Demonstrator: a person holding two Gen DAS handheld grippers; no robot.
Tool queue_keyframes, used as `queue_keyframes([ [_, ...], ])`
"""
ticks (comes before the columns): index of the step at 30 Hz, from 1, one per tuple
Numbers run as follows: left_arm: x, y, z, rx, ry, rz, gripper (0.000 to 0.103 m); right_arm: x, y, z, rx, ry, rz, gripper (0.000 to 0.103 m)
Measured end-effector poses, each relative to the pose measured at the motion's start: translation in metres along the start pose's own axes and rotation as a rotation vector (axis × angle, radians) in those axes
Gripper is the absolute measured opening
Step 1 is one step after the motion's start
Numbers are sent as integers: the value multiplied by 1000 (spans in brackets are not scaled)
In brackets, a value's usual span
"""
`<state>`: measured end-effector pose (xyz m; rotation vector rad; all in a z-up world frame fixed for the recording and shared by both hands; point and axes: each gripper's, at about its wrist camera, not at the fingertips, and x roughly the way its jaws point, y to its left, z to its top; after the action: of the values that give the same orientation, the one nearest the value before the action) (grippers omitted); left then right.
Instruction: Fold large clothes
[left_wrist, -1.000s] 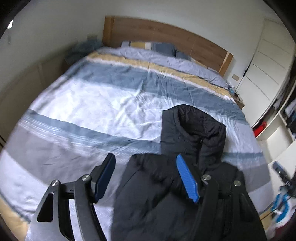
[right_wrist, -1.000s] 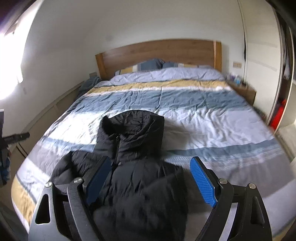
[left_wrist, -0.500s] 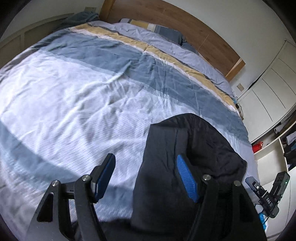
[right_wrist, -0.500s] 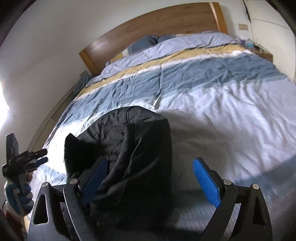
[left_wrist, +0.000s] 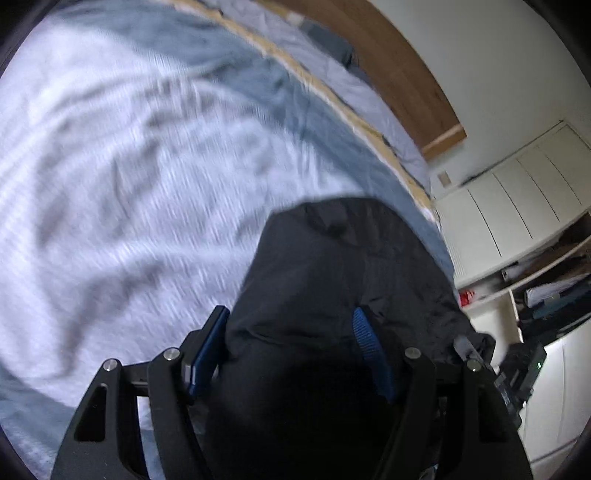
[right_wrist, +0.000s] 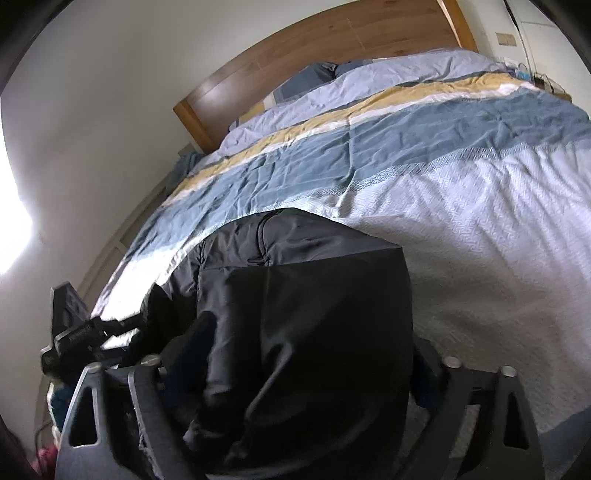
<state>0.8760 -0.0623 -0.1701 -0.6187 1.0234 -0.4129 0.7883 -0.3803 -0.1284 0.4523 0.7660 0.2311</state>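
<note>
A black padded jacket (left_wrist: 332, 258) lies on the striped bed, hood end towards the headboard. In the left wrist view my left gripper (left_wrist: 288, 325) stands open, low over the hood, with black fabric lying between its blue pads (left_wrist: 369, 347). In the right wrist view the same jacket (right_wrist: 314, 277) fills the gap of my right gripper (right_wrist: 306, 350). Its jaws are closing, the fabric creases between them and hides most of both pads. Each gripper shows at the edge of the other's view: the right gripper (left_wrist: 517, 369) and the left gripper (right_wrist: 74, 332).
The bed cover (right_wrist: 480, 221) has white, blue and yellow stripes and spreads wide around the jacket. Pillows (right_wrist: 317, 72) lie against a wooden headboard (right_wrist: 332, 40). White wardrobe doors (left_wrist: 517, 199) and open shelves (left_wrist: 554, 291) stand beside the bed's right side.
Both grippers have come down and forward onto the jacket's hood end. The right gripper's jaws have narrowed around the fabric. The left gripper's jaws keep the same width.
</note>
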Motion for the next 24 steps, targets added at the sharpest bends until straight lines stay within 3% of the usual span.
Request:
queue_keyframes([
  [1,4,1,-3,6,4,-7,67,4,-2,-2,3,7,-2,64],
  [3,2,-2,-6,12,-1,-3,64,11,-6,-6,13,17,-1,29],
  [5,-5,-11,-9,38,-2,9,40,6,-5,-7,22,4,-3,22],
  [6,-9,-15,-10,44,-1,6,34,1,-2,-7,19,-4,-2,19],
  [8,-23,-27,-16,73,-2,12,21,-13,8,-5,6,-8,1,18],
  [11,-57,-48,-29,111,-14,13,15,-43,31,-7,-41,5,9,17],
  [18,-159,-56,-90,97,-48,-49,14,-141,75,-39,-110,17,62,17],
  [24,-230,-43,-157,100,-63,-74,14,-218,88,-96,-113,12,94,21],
])
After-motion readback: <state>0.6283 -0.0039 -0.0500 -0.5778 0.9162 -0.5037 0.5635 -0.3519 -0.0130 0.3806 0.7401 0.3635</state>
